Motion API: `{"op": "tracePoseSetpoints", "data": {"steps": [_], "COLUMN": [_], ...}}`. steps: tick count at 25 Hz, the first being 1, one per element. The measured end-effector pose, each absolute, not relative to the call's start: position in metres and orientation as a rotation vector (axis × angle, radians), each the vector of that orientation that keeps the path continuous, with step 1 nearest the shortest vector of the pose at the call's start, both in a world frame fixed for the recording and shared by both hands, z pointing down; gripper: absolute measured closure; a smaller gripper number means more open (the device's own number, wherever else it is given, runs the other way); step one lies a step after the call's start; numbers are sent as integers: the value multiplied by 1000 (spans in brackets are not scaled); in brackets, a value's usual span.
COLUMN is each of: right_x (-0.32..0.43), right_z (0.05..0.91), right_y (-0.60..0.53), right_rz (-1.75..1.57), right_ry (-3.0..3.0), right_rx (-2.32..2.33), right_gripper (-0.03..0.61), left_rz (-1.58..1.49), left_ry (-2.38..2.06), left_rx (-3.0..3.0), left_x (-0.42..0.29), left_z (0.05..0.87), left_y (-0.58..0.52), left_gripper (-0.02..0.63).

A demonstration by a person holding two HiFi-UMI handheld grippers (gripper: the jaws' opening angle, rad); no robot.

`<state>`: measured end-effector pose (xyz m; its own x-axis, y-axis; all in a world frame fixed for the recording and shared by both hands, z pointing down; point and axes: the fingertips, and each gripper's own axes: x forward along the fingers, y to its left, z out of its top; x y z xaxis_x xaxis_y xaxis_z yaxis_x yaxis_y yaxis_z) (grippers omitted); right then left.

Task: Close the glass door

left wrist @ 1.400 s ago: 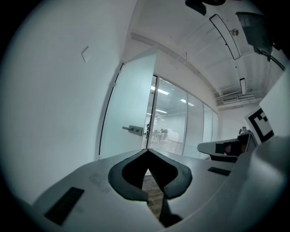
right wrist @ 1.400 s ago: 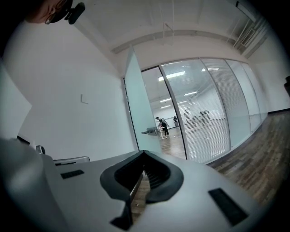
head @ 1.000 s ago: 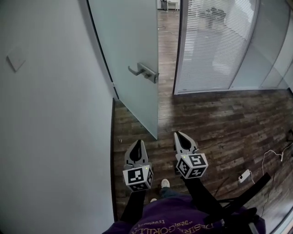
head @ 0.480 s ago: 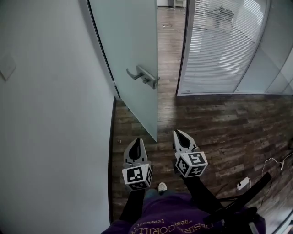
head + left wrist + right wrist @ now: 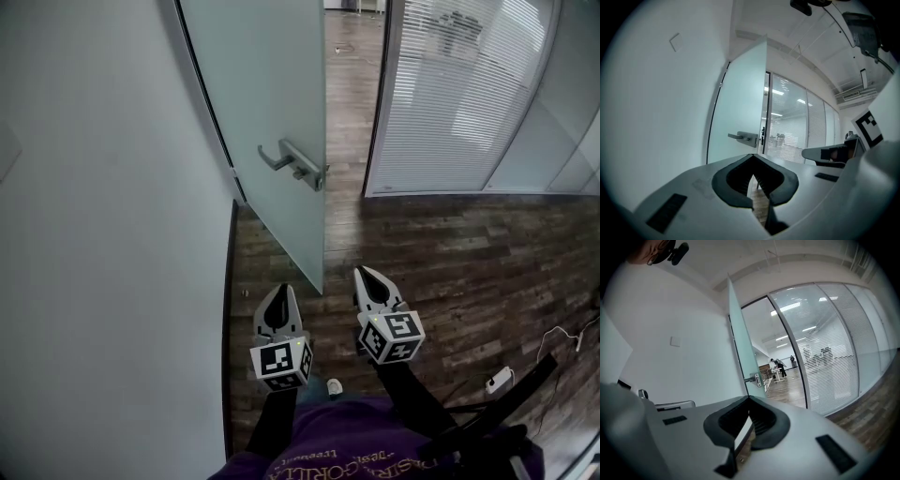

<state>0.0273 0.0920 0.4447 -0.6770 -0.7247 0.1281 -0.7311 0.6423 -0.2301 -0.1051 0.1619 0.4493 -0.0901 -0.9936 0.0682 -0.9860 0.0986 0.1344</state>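
L gripper (image 5: pixel 280 291) & R gripper (image 5: pixel 365 274) are hovering side by side, jaws pressed together on nothing. The door (image 5: pixel 272 112) is standing ajar just ahead, apart from both, its free edge lining up btwn them, handle (image 5: pixel 292 164) untouched.

Wall (image 5: pixel 94 234): plain white, on the left, with one square plate (image 5: pixel 675 42) mounted high up.
Floor (image 5: pixel 450 253): dark wood planks.
Partition (image 5: pixel 450 94): glazed, fitted with white slatted blinds, on the right and curving away.
Adapter (image 5: pixel 498 380): white, lying on the floor at lower right, with a thin white cable (image 5: pixel 562 330) near it.
Black bar (image 5: pixel 511 394): crosses the lower right corner.
People (image 5: pixel 779 364): far off, standing by a desk.
Ceiling lights (image 5: pixel 790 307): lit.
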Motion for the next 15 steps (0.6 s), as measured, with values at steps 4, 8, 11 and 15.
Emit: {"op": "tracePoseSetpoints", "data": {"steps": [4,8,11,15], "right_x": [17,2,-12,-25], "right_z": [445,445,444,443], "right_y": [71,52,31,6], "right_rz": [416,420,418,416], "right_ry": [-2818,-2808,-2800,-2784], "right_rx": [1279,1299,1316,1356], "right_gripper": [581,581,581,581], "left_rz": [-84,-92,-101,-92], "left_ry": [-2209,-2190,-2173,-2144], "left_rx": [2033,2049,2066,2098], "left_x": [-119,-135,-149,-165], "left_z": [448,446,445,443], "left_y": [139,115,91,63], "left_gripper": [614,614,614,614]}}
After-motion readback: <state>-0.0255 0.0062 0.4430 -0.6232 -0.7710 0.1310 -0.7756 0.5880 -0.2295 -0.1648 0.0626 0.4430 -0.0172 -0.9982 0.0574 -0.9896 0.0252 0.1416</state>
